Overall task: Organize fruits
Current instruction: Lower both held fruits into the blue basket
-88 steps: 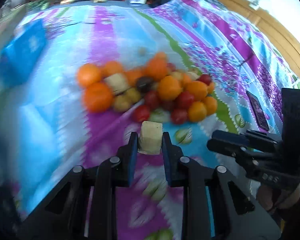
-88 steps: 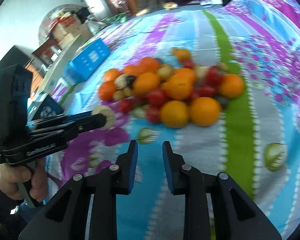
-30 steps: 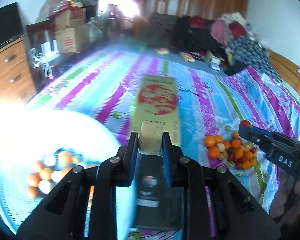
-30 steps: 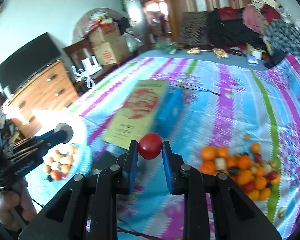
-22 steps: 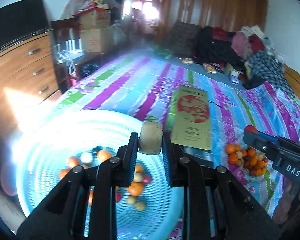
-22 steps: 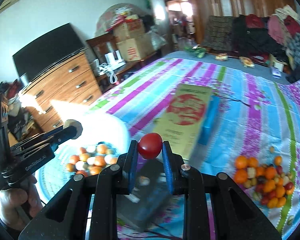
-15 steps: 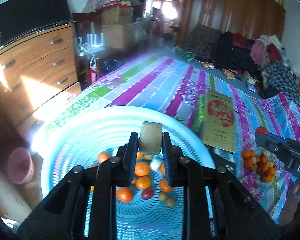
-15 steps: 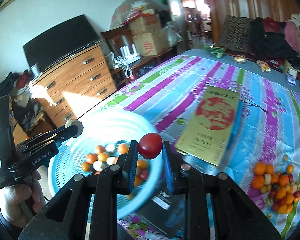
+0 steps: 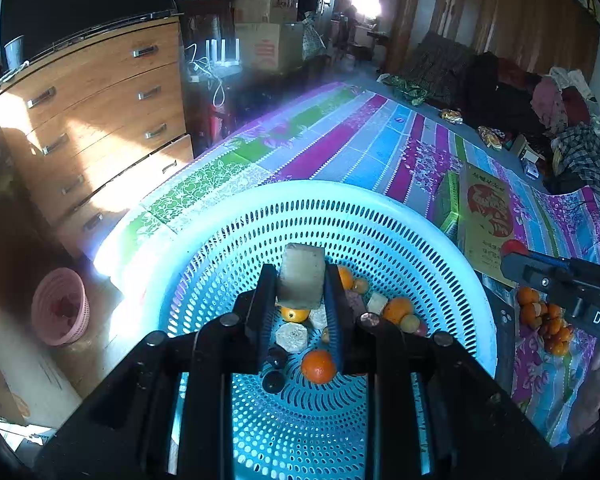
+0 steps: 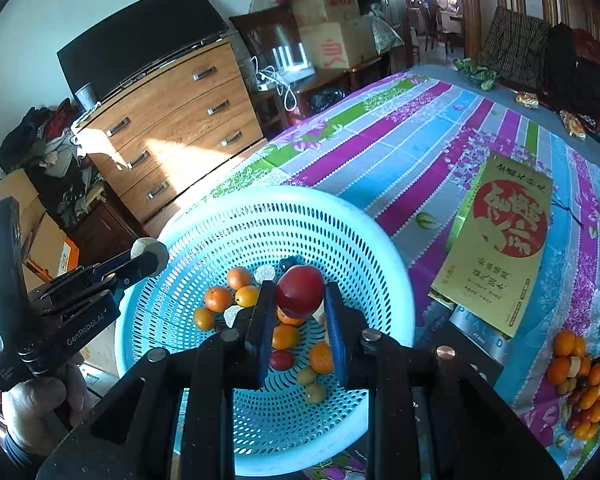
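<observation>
Red fruit (image 10: 300, 292) between right claw (image 10: 299, 312) pads

Turquoise, orange, red and stripes

A pale turquoise perforated basket (image 10: 384, 248) holds orange, yellow and dark red fruits (image 10: 240, 278); the bed sheet (image 10: 420, 140) runs in purple, blue and green floral stripes, the box (image 10: 500, 240) is gold with a red disc.

Both wrist cams angled down, close over shared basket (image 9: 440, 236) (image 10: 364, 216), side by side.
</observation>
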### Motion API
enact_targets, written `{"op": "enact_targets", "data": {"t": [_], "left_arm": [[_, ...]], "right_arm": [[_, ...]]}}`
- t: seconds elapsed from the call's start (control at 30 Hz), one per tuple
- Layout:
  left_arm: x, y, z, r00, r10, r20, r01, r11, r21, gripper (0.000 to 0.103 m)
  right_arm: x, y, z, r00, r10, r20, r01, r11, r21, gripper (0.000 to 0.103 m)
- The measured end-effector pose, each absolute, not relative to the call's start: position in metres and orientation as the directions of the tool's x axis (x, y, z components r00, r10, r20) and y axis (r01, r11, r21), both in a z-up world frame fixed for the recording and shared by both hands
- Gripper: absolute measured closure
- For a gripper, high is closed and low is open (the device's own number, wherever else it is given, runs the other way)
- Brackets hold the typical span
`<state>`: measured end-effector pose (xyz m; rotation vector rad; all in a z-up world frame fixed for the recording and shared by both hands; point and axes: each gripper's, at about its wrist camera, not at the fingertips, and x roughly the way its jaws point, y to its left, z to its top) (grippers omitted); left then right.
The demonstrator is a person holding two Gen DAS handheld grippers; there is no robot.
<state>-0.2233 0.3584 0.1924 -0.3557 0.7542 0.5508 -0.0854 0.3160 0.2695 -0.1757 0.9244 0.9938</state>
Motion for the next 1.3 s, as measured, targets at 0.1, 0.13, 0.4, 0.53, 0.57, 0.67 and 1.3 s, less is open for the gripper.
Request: {"op": "enact_targets", "data": {"t": [0.1,0.13,0.4,0.53,0.57,0.67,1.3], "left_arm": [[-0.227,0.365,0.190,0.594,0.334,-0.732,-0.592,0.798,-0.117,0.079],[-0.228,0.367,0.190,0.592,0.330,-0.735,-0.593,0.796,-0.121,0.079],[-0.229,0.373,0.191,0.596,0.313,-0.740,-0.585,0.800,-0.133,0.079],[-0.229,0.374,0.191,0.593,0.315,-0.741,-0.588,0.798,-0.132,0.079],[-0.229,0.374,0.192,0.593,0.315,-0.741,-0.589,0.797,-0.132,0.079],[-0.229,0.375,0.192,0.592,0.313,-0.743,-0.588,0.798,-0.132,0.079],[-0.227,0.379,0.183,0.577,0.304,-0.758,-0.591,0.796,-0.131,0.079]], "right_arm": [[-0.083,0.320,0.265,0.208,0.628,-0.750,-0.778,0.571,0.262,0.075],[-0.084,0.321,0.265,0.208,0.625,-0.752,-0.778,0.572,0.259,0.075],[-0.083,0.322,0.266,0.213,0.615,-0.759,-0.772,0.582,0.255,0.075],[-0.083,0.322,0.265,0.215,0.611,-0.762,-0.772,0.584,0.251,0.075],[-0.083,0.322,0.264,0.214,0.611,-0.762,-0.772,0.584,0.252,0.075],[-0.084,0.323,0.263,0.211,0.608,-0.765,-0.772,0.584,0.252,0.075],[-0.083,0.328,0.254,0.200,0.599,-0.775,-0.770,0.586,0.254,0.075]]}}
